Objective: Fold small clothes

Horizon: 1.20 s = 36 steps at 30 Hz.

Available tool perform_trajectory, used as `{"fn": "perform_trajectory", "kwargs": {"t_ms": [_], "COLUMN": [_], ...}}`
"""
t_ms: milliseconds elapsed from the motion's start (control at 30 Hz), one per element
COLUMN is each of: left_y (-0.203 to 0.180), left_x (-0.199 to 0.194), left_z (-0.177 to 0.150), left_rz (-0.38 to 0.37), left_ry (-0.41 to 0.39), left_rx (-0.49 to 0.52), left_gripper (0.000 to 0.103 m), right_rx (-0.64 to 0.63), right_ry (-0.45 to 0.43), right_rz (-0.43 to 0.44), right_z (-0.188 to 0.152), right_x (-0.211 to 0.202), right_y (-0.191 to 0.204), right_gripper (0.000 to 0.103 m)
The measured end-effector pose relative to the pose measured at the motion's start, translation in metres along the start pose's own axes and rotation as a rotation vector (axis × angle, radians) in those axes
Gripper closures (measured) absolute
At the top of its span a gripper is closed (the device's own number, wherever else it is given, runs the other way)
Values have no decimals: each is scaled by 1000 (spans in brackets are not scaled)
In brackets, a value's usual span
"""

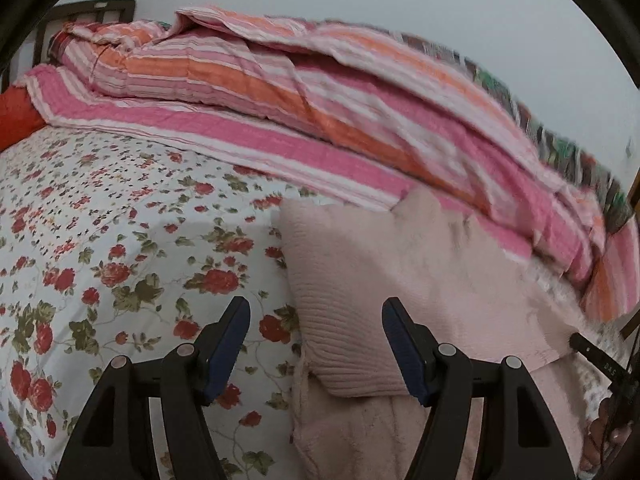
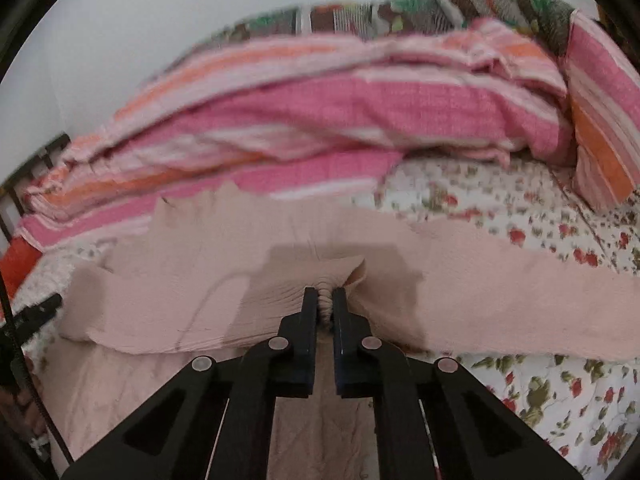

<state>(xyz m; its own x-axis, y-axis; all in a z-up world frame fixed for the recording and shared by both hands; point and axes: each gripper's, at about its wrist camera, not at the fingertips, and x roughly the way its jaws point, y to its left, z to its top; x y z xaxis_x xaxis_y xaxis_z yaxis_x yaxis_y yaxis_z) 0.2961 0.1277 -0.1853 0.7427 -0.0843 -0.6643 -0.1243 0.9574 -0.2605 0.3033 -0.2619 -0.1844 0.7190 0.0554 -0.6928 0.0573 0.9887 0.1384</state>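
Observation:
A pale pink knitted garment [image 1: 400,280] lies on the floral bedsheet [image 1: 100,220], folded over itself with a ribbed hem at its left edge. My left gripper [image 1: 316,310] is open and empty, hovering over that ribbed hem. In the right wrist view the same pink garment [image 2: 180,292] is spread wide, with a sleeve stretching right. My right gripper [image 2: 323,294] is shut on a bunched fold of the pink garment and holds it lifted. The right gripper's tip [image 1: 588,348] shows at the right edge of the left wrist view.
A pink and orange striped quilt [image 1: 320,92] is heaped along the back of the bed, also in the right wrist view [image 2: 320,112]. A striped pillow [image 2: 604,120] stands at the right. A dark headboard [image 1: 88,12] and an orange cushion [image 1: 16,120] are at the left.

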Motion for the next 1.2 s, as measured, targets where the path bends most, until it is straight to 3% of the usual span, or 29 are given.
{"fn": "perform_trajectory", "kwargs": {"t_ms": [67, 133, 200, 333, 367, 433, 500, 667, 900, 1033, 1133, 1200], "left_y": [-3, -4, -8, -10, -9, -9, -9, -10, -13, -13, -15, -16], "left_x": [10, 18, 17, 18, 17, 17, 15, 8, 14, 13, 14, 13], "left_z": [-1, -3, -3, -5, -5, -5, -5, -2, -1, -1, -2, -2], "left_rz": [43, 78, 96, 109, 107, 106, 106, 118, 139, 148, 157, 160], "left_ry": [42, 77, 71, 77, 77, 74, 64, 13, 30, 23, 24, 21], "left_rx": [15, 29, 48, 64, 64, 64, 64, 66, 80, 83, 90, 92], "left_gripper": [37, 37, 36, 35, 35, 34, 34, 34, 34, 34, 34, 34], "right_rx": [21, 37, 56, 99, 102, 98, 125, 249, 530, 668, 665, 638], "right_ry": [57, 61, 68, 60, 22, -48, -129, -172, -85, -18, -29, -30], "right_rz": [7, 21, 39, 60, 30, -48, -162, -323, -424, -389, -385, -386], "right_z": [0, -2, -3, 1, 3, 7, 9, 0, -39, -56, -57, -55], "right_x": [11, 10, 8, -10, -23, -40, -61, -96, -108, -102, -100, -97], "right_y": [-5, -9, -14, -27, -37, -49, -76, -154, -251, -286, -291, -289], "right_gripper": [96, 91, 82, 77, 73, 49, 42, 41, 39, 39, 38, 31]}}
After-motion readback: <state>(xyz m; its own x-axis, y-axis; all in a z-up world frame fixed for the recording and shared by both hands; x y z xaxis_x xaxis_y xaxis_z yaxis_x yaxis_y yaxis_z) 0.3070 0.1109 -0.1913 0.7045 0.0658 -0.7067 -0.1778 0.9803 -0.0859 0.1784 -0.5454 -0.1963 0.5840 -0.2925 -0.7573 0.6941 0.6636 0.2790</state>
